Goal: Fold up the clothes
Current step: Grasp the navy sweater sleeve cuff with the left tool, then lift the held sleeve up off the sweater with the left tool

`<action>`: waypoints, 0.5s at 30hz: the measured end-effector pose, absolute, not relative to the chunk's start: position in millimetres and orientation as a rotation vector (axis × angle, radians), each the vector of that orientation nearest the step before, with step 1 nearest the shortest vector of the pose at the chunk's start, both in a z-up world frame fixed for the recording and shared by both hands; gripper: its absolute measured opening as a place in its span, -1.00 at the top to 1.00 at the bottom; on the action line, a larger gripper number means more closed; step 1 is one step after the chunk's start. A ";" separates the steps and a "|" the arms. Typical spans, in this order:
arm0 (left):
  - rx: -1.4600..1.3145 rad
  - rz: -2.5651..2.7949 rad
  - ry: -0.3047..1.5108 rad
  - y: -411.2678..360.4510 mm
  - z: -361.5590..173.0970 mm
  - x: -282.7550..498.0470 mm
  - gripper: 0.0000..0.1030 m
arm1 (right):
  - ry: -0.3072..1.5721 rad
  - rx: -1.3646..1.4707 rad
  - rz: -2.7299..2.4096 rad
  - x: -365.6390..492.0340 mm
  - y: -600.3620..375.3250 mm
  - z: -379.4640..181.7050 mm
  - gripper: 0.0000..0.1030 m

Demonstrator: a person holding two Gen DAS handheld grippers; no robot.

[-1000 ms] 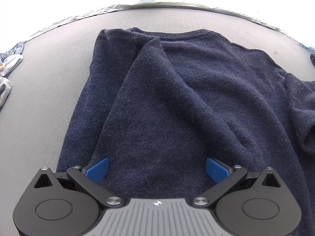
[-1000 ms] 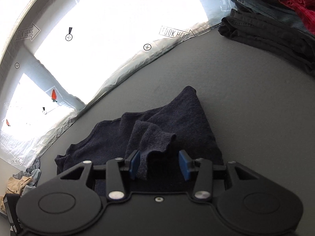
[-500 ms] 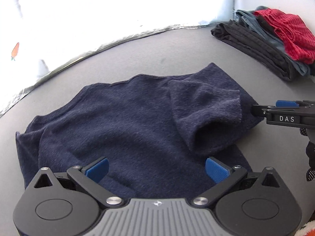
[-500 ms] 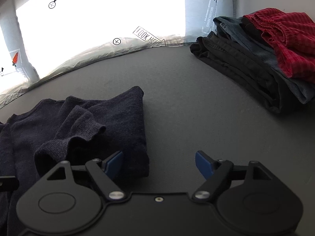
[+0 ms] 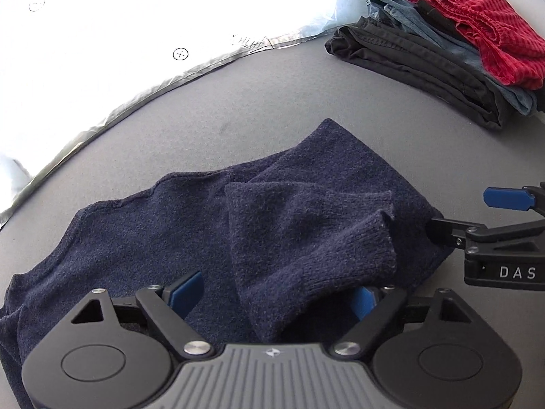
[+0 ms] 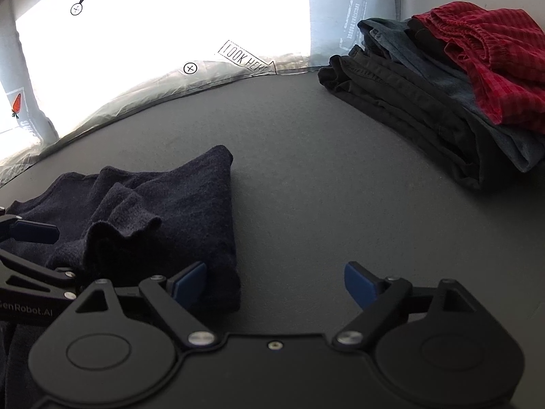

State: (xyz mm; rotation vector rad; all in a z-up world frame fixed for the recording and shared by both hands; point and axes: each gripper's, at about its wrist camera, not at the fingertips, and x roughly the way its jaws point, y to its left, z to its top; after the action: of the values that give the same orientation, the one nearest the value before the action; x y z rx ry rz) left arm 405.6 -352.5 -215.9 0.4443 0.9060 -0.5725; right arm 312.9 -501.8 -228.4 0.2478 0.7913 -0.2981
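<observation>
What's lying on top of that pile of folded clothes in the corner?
A red checked garment tops the pile, over a blue-grey one and black ones. Anything beneath stays hidden.

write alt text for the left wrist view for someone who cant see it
The left gripper is closing over the cuffed sleeve of a navy sweater on a grey table. The right gripper sits open at right, below a stack of folded clothes.

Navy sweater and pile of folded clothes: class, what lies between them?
Only bare grey tabletop separates the navy sweater from the folded pile, clearest in the right wrist view.
</observation>
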 end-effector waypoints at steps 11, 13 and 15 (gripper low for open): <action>0.394 -0.504 0.882 -354.5 -222.2 413.3 0.49 | 0.829 0.230 -0.290 315.7 -494.5 -225.4 -0.75; 0.371 -0.479 0.878 -346.7 -218.3 415.9 0.64 | 0.832 0.223 -0.290 316.1 -492.1 -223.0 -0.75; 0.337 -0.457 0.871 -336.6 -212.4 419.5 0.76 | 0.829 0.211 -0.285 317.9 -490.3 -219.3 -0.75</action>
State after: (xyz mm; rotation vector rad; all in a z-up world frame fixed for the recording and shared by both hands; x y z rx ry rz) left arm 419.5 -336.6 -212.4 0.3368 0.8709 -0.4568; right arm 317.9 -490.3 -219.3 0.2111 0.8294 -0.2846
